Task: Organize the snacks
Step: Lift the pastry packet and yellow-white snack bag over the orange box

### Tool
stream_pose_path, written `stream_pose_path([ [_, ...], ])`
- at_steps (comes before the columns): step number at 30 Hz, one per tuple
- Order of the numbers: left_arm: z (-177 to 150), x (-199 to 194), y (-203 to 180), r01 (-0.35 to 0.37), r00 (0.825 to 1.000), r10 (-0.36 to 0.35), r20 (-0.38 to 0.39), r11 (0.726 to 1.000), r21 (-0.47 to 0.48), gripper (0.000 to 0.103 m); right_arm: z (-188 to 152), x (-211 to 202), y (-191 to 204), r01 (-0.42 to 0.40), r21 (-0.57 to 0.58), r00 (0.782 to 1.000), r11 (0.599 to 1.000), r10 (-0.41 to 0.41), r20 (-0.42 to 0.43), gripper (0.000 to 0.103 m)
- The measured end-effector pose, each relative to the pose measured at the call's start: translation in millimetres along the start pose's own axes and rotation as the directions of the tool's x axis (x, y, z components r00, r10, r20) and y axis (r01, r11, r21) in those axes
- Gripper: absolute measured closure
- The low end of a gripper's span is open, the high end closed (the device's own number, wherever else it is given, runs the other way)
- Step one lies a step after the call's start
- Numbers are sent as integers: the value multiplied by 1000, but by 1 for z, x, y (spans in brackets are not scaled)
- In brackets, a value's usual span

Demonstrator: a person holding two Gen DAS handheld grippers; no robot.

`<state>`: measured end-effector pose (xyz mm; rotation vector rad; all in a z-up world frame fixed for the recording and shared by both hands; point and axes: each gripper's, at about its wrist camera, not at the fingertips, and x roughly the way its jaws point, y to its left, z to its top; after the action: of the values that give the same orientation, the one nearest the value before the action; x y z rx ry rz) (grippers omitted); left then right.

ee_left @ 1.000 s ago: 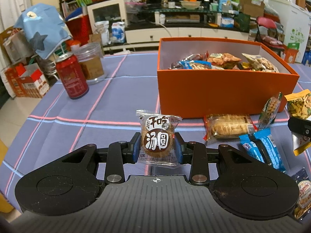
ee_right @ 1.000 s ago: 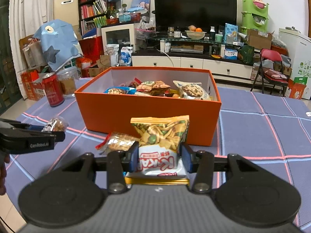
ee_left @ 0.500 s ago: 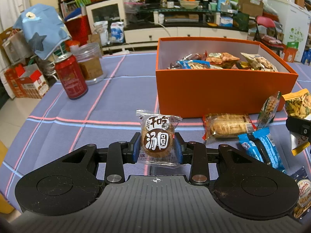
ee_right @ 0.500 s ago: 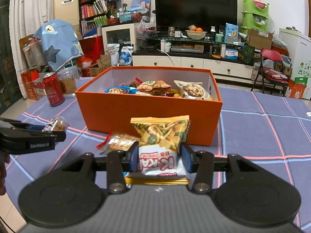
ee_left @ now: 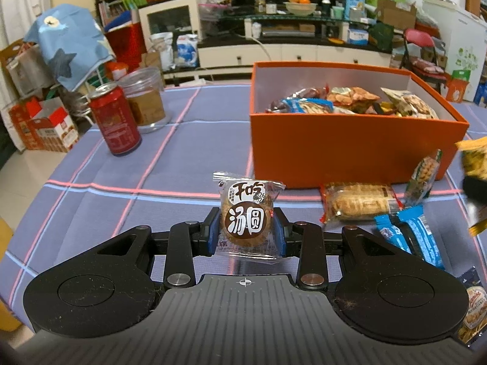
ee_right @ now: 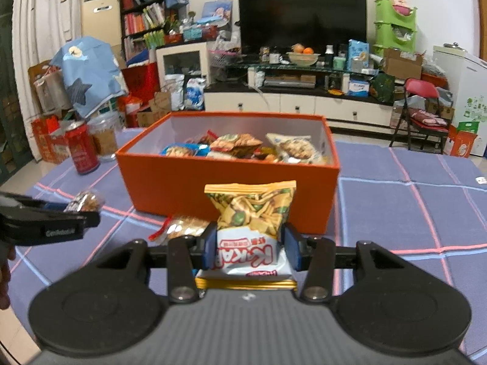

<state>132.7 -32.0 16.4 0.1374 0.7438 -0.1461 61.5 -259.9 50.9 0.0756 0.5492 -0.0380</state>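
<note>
Gripping cookie pack (ee_left: 247, 216) btwn L gripper (ee_left: 247, 234) jaws; R gripper (ee_right: 250, 251) clamps chip bag (ee_right: 251, 225)

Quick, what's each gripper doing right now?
Left gripper: closed on the round cake packet.
Right gripper: closed on the chip bag.

Beside the matt orange cardboard box (ee_left: 344, 149), a glossy clear-plastic round cake packet (ee_left: 247, 216) sits between smooth blue pads (ee_left: 214, 232). Left of the box, a shiny metal red can (ee_left: 115, 121) stands on woven cloth tablecloth (ee_left: 127, 188).
</note>
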Motion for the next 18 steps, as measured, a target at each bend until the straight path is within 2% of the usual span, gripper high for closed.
stream_pose_path([
  [6, 3, -7, -1, 17, 1000, -17, 18, 1000, 2, 98, 13, -19, -28, 42, 79, 997, 996, -47, 66, 53],
  [10, 6, -14, -5, 42, 999, -42, 30, 999, 0, 98, 16, -22, -42, 65, 114, 995, 991, -73, 71, 53],
  [14, 16, -26, -11, 69, 996, -69, 64, 998, 3, 98, 19, -22, -47, 54, 134, 995, 990, -64, 78, 53],
  [18, 42, -28, -19, 101, 991, -101, 93, 995, 2, 98, 33, -18, -43, 22, 116, 995, 993, -33, 91, 53],
])
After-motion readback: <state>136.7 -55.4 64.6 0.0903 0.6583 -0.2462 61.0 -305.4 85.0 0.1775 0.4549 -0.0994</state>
